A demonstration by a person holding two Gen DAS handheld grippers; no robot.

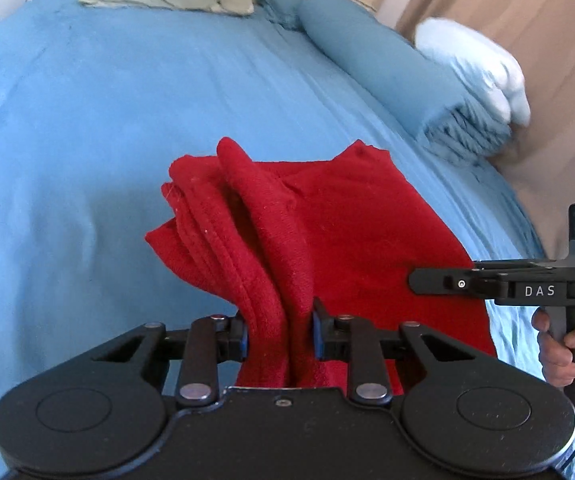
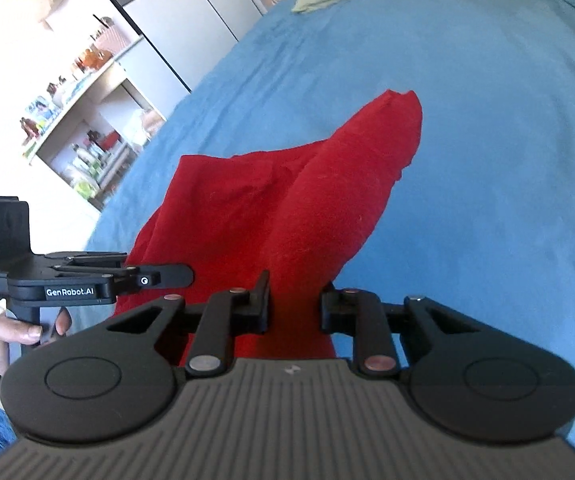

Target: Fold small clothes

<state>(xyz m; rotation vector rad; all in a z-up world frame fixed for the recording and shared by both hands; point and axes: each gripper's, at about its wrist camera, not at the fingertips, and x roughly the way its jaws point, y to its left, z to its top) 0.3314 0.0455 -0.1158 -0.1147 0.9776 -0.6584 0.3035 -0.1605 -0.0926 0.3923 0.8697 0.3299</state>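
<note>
A red cloth (image 1: 307, 232) is being gripped by the left claw (image 1: 281, 336) and the right claw (image 2: 294, 312). Its held edges are being hidden behind both claws, above a blue bedspread (image 1: 87, 140).

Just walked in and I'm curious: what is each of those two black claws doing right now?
Left gripper: closed on a bunched edge of the red cloth.
Right gripper: closed on another part of the same red cloth.
</note>
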